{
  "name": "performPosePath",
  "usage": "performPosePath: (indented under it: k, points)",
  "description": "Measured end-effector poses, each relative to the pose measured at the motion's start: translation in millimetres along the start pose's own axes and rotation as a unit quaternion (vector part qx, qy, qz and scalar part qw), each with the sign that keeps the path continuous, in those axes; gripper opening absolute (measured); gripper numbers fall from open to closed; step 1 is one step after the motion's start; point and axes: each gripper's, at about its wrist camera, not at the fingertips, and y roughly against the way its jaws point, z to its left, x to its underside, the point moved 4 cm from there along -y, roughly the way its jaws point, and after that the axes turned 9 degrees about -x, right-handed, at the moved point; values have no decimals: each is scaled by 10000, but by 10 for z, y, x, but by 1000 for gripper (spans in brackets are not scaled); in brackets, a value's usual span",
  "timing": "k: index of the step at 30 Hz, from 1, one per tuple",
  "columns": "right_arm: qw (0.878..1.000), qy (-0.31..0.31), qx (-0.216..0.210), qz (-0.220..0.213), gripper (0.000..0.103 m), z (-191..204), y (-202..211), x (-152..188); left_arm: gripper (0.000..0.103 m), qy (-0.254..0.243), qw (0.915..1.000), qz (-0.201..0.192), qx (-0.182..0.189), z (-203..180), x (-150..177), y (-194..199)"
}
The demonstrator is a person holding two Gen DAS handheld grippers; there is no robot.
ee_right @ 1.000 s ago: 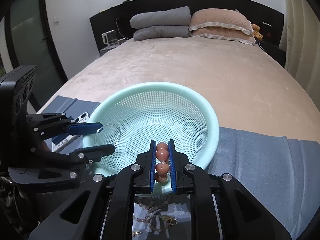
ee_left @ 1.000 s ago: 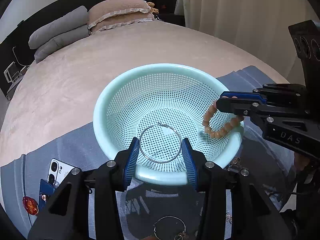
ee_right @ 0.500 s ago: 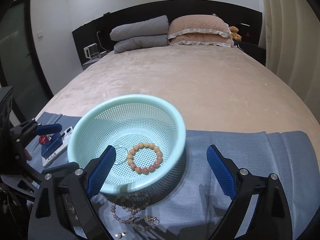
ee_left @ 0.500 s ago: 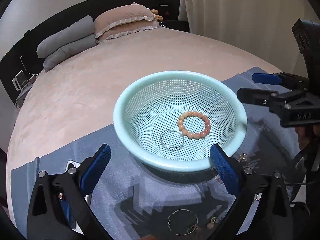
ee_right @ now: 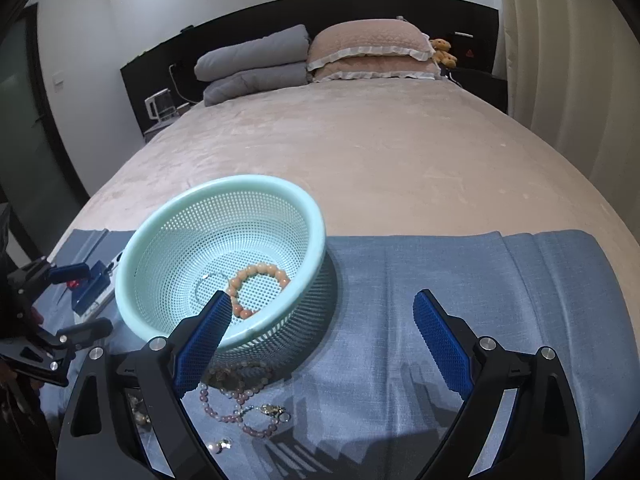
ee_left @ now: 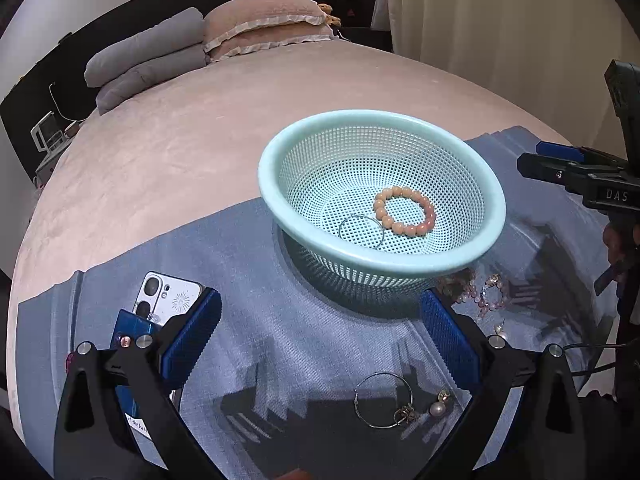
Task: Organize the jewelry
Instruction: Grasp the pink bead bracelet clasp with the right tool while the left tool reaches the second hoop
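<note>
A mint-green mesh basket [ee_left: 490,196] [ee_right: 136,256] stands on a blue cloth [ee_left: 280,320] on the bed. In it lie an orange bead bracelet [ee_left: 404,210] [ee_right: 256,284] and a thin silver hoop [ee_left: 361,231]. My left gripper [ee_left: 320,336] is open and empty, in front of the basket. My right gripper [ee_right: 320,340] is open and empty, to the basket's right. On the cloth lie a second hoop [ee_left: 383,400], a pearl earring [ee_left: 436,410] and a pink bead necklace [ee_right: 240,404] [ee_left: 476,292].
A white phone [ee_left: 168,296] and a blue card [ee_left: 128,332] lie on the cloth at the left. The pink bedspread [ee_right: 380,168] stretches behind, with pillows [ee_right: 368,52] at the headboard. A curtain [ee_left: 500,20] hangs at the right.
Both grippers opened, dropping the hoop and the bead bracelet into the basket, then pulled back and away from it.
</note>
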Motion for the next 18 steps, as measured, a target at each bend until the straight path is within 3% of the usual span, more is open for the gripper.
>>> performPosePath:
  k: [18]
  points:
    - [9962,634,-184,565,86,132,-33,635,97,-113,9982,577,79,-98,595,-92]
